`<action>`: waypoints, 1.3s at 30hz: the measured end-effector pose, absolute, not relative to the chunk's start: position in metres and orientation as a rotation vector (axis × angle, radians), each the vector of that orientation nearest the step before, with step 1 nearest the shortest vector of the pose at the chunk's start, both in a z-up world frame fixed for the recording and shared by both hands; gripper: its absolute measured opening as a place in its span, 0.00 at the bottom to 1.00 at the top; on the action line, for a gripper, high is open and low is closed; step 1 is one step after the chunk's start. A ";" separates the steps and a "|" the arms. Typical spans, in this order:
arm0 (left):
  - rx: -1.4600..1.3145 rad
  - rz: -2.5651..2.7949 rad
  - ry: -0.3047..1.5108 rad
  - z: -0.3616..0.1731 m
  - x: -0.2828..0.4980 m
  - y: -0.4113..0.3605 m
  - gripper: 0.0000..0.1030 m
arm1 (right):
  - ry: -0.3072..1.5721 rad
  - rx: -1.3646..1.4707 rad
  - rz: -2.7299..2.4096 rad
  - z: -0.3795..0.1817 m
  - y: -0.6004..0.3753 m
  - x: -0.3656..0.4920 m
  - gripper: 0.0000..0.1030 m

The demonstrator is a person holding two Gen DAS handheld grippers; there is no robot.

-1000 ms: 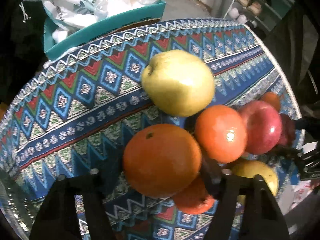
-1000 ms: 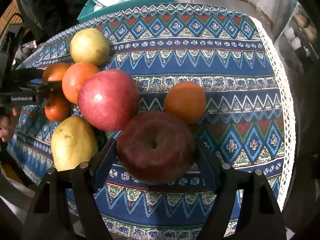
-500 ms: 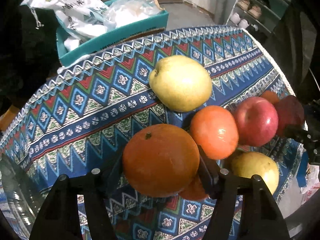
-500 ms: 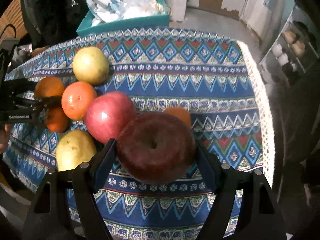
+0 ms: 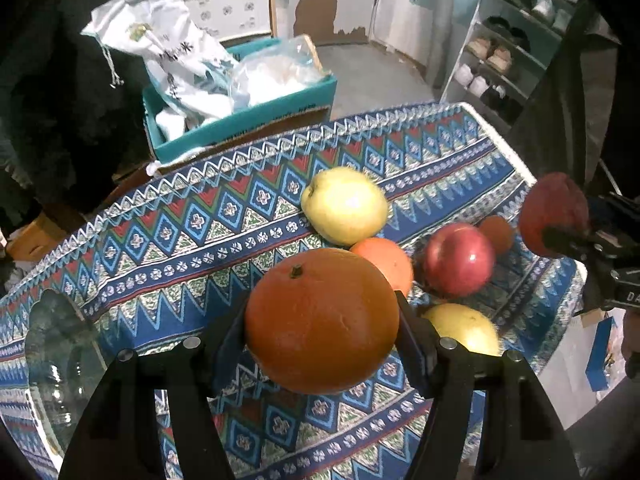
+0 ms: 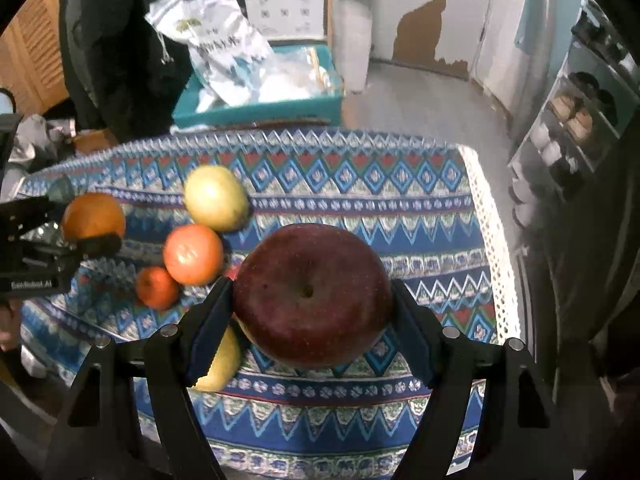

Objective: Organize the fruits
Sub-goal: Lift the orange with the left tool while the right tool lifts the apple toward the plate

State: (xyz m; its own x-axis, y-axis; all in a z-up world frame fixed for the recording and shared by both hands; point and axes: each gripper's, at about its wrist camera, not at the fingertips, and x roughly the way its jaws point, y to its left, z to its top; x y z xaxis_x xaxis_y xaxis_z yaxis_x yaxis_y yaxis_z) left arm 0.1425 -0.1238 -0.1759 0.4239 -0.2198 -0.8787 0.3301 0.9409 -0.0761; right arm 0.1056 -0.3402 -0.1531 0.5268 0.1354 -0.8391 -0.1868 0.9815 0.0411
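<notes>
both grippers are now higher above the cloth (image 5: 224,236) than before, tilted down. left gripper (image 5: 320,328) pinches an orange (image 5: 320,320); right gripper (image 6: 310,304) pinches a dark apple (image 6: 312,294). other fruit lies below on the cloth.

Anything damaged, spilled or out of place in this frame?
Nothing stands out. The left gripper holds an orange, the right gripper a dark red apple; remaining fruit sits unspilled on the patterned tablecloth.
</notes>
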 end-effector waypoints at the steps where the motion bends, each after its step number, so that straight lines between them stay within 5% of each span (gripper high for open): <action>1: 0.112 -0.344 1.070 -0.171 0.140 -0.123 0.67 | 0.982 -0.062 0.196 -0.147 -0.337 0.104 0.74; 39: -0.002 -0.257 0.838 -0.054 0.055 -0.018 0.67 | 0.709 -0.077 0.464 -0.015 -0.206 0.078 0.74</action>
State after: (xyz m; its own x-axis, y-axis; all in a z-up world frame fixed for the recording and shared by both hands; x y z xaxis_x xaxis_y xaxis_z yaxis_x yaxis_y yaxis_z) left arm 0.0551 -0.0182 -0.0544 0.6400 -0.2265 -0.7343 0.2246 0.9690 -0.1032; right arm 0.0777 -0.2056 -0.0150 0.6622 0.3840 -0.6435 -0.4355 0.8960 0.0865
